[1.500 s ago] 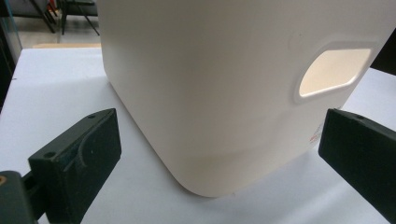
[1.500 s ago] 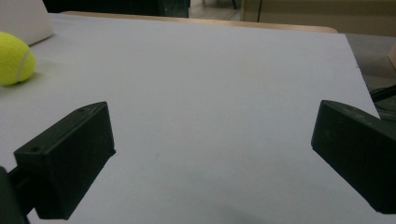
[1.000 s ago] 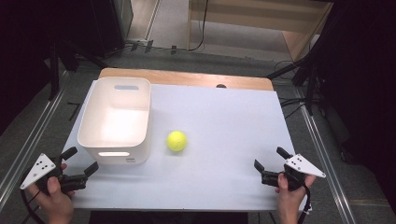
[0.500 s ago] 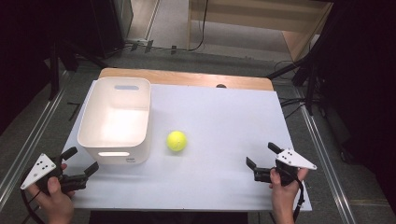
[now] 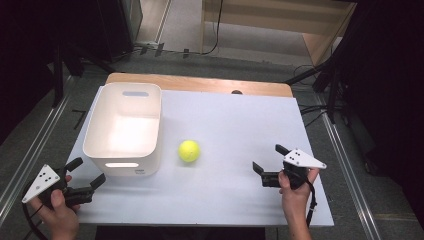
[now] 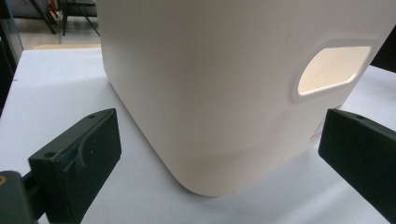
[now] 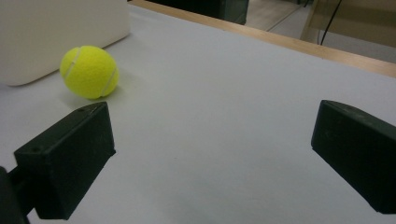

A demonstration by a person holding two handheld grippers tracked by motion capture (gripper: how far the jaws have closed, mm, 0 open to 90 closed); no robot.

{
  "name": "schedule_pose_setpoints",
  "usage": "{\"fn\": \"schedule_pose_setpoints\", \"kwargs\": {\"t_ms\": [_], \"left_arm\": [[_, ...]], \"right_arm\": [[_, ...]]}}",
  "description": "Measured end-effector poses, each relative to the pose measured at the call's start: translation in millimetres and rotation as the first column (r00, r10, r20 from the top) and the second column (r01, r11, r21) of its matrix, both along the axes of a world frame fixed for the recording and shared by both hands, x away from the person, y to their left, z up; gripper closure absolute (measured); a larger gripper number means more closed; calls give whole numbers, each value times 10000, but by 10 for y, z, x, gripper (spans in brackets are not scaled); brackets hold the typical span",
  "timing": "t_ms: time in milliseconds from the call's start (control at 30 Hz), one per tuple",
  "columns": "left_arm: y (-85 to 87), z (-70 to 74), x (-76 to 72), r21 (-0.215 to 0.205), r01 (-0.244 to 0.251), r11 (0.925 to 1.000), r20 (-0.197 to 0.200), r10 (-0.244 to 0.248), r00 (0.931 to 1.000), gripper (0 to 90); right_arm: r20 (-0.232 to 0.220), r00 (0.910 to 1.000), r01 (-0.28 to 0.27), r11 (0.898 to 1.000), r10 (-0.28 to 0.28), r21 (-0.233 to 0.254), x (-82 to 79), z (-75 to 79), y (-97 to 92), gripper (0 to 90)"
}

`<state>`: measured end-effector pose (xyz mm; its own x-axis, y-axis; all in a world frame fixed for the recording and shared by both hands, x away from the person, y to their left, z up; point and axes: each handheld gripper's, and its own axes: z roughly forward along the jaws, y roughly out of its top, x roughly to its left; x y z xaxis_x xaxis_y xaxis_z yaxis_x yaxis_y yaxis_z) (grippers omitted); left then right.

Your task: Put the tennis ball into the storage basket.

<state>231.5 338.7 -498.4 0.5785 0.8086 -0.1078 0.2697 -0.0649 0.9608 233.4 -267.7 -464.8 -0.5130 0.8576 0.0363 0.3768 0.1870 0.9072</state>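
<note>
1. The tennis ball (image 5: pixel 189 151) lies on the table (image 5: pixel 225 115) near its middle, just beside the near right corner of the white bin (image 5: pixel 123 131), apart from it.
2. The right gripper (image 5: pixel 270 161) sits near the table's right edge, jaws spread wide with nothing between them, pointing toward the ball and well apart from it.
3. The left gripper (image 5: pixel 86 172) rests at the near left corner, jaws apart, facing the bin's near corner.
</note>
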Motion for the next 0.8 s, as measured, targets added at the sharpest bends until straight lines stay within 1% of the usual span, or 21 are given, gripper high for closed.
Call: {"fn": "schedule_pose_setpoints", "kwargs": {"t_ms": [267,333,400,633,800], "left_arm": [[0,0,0,-16,-7,10000,2,7,10000,0],[1,1,0,12,12,10000,1,-12,10000,0],[2,1,0,8,17,10000,0,-17,10000,0],[0,0,1,-20,-1,10000,-1,1,10000,0],[1,1,0,9,9,10000,-7,-9,10000,0]], "right_arm": [[-97,9998,-182,9998,182,18,116,52,92,0],[-83,9996,-262,9996,261,-78,141,68,113,0],[-109,9995,-311,9995,311,-24,162,81,137,0],[-248,9985,-495,9988,494,-47,243,98,220,0],[-268,9972,-705,9974,702,-134,311,110,293,0]]}}
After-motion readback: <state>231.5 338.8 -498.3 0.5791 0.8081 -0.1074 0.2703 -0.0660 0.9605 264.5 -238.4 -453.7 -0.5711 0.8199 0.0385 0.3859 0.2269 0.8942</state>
